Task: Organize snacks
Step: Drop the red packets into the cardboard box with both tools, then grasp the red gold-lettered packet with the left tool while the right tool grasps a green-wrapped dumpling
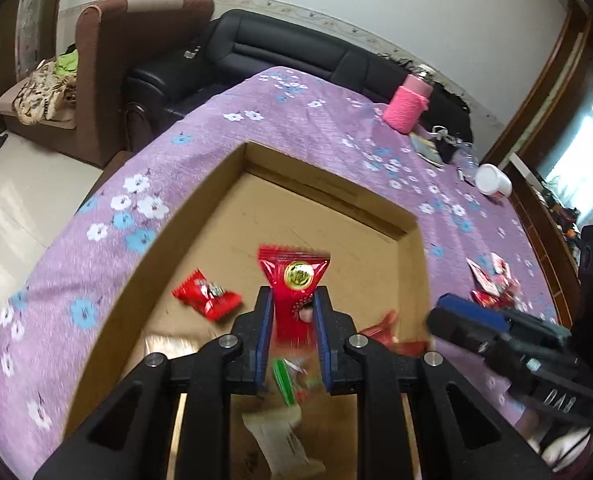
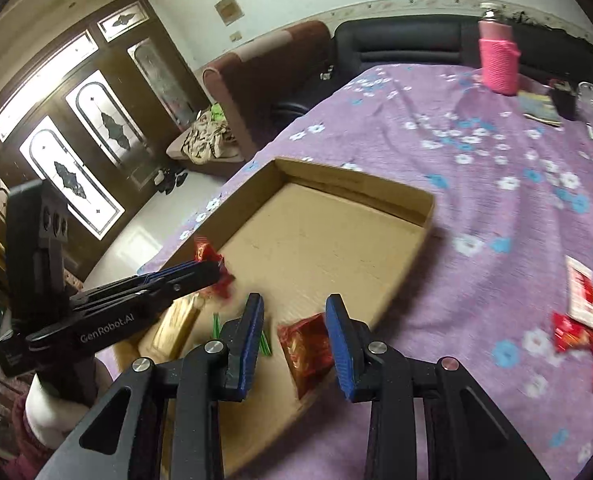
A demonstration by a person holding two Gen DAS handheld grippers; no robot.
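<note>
We see our left tongs (image 1: 293,300) clamped on a red snack packet (image 1: 294,280) with a gold round emblem, its fanned top sticking out past the blue pads above the open cardboard box (image 1: 200,200). The box sits on a tabletop (image 1: 304,120) under a purple flowered cloth. Inside the box lie another red wrapped candy (image 1: 207,294) to the left of the held one, a green-striped wrapper (image 1: 284,380) and a pale packet (image 1: 284,440) nearer the camera (both blurred, so we cannot read them).

From the right wrist view, our right tongs (image 2: 294,306) stand moderately apart with nothing pressed between the pads; a shiny red-and-gold packet (image 2: 306,344) lies on the box floor (image 2: 316,240) below the gap, apart from both fingers. The left tongs reach in from the left in that view, their tips over the box's near-left corner with the red packet showing at the tips.

Outside the box, on the cloth to the right, a loose heap of red snacks (image 2: 580,332) and a white-and-red sachet (image 2: 582,292) wait. Farther back stand a pink knitted bottle (image 2: 498,60) and a white jar (image 1: 492,180).
</note>
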